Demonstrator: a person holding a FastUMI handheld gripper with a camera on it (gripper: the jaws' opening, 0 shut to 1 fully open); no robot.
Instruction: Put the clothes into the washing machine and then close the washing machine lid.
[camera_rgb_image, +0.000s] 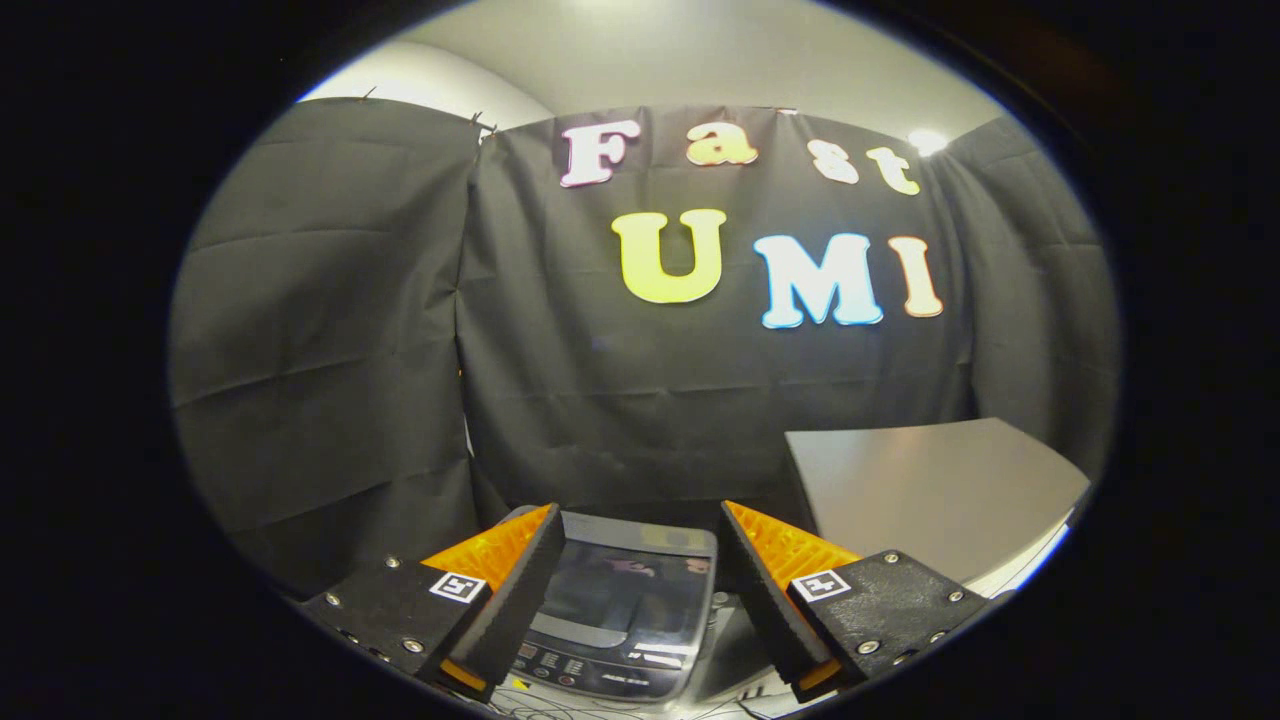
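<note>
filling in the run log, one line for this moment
tongs: open, empty | grey top-load washing machine: below the tongs, dark lid shut | grey table: beside it

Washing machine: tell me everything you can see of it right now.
The washing machine sits low, seen between the gripper's open fingers and beyond them. Its top is grey with a dark, glossy, see-through lid lying flat and closed, with reflections on it. A control panel with small buttons runs along the near edge. A grey table stands beside it; black cloth hangs behind. Nothing touches it.
</note>
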